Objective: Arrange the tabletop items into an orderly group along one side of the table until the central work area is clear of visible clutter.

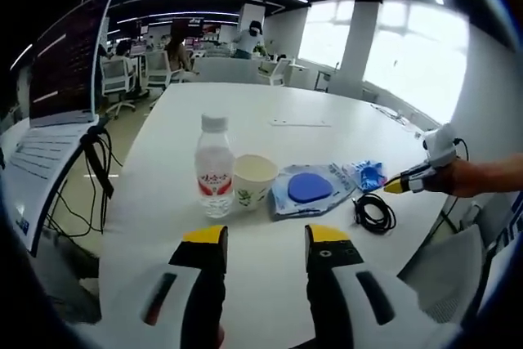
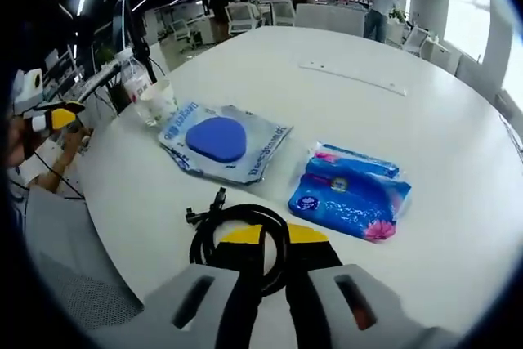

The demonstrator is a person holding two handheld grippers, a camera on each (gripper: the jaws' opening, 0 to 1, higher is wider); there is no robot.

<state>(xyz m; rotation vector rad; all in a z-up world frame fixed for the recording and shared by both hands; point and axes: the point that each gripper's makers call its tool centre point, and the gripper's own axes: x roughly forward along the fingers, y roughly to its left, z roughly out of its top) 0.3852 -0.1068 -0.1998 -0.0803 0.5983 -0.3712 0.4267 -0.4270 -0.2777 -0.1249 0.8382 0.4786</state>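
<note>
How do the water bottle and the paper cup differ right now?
The water bottle is clear plastic with a white cap and a red-and-white label; the paper cup is cream-coloured with a small green print. The bottle is taller and capped, the cup shorter and open-topped. Both stand upright, side by side on the white table, left of the blue-and-white pouch.

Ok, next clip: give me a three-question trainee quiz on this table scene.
1. True or false: the paper cup stands right beside the water bottle.
2. Which item lies closest in front of the right tongs? A) black cable B) tissue pack C) water bottle
3. Fill in: the left tongs have their jaws ____.
Key: 1 true; 2 A; 3 open.
</note>
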